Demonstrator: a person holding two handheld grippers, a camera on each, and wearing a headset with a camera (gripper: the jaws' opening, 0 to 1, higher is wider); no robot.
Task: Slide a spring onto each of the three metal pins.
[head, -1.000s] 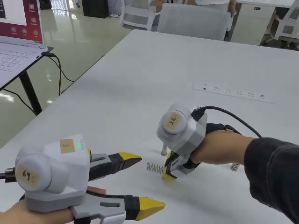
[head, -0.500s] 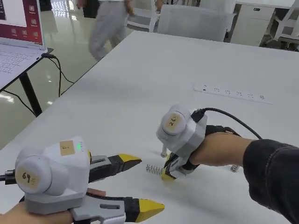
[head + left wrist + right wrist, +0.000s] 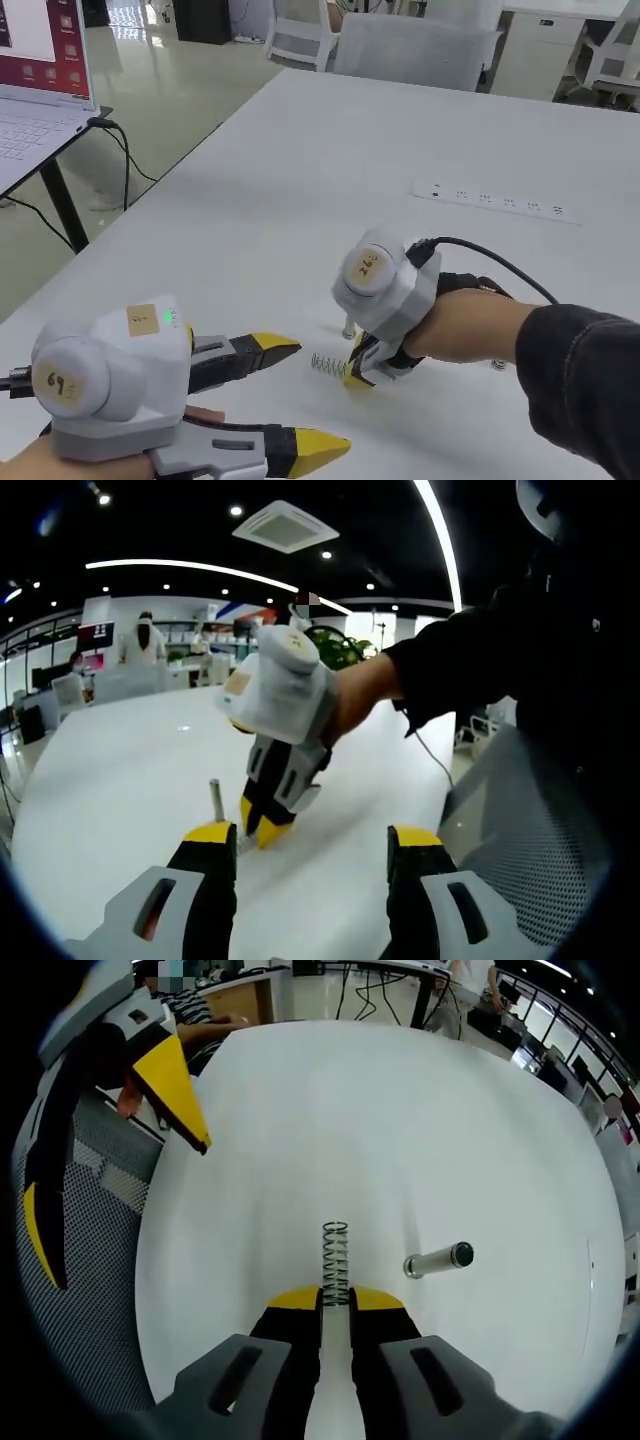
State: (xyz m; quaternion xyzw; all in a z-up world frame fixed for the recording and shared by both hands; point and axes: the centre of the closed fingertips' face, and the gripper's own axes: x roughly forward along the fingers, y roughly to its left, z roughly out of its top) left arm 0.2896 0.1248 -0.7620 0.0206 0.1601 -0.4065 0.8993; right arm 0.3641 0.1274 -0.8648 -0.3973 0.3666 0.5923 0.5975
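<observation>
Spring (image 3: 335, 1250) is pinched by its near end in your right tool (image 3: 335, 1298), pointing forward over the white worktop (image 3: 400, 1110). Just beside it stands a metal pin (image 3: 438, 1259). Farther off, your left tool (image 3: 312, 395) hangs open, empty.

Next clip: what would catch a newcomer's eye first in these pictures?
The right gripper, near the front of the white table, is shut on one end of a spring, with an upright metal pin just beside it. At the near left, the left gripper hangs open, holding nothing.
</observation>
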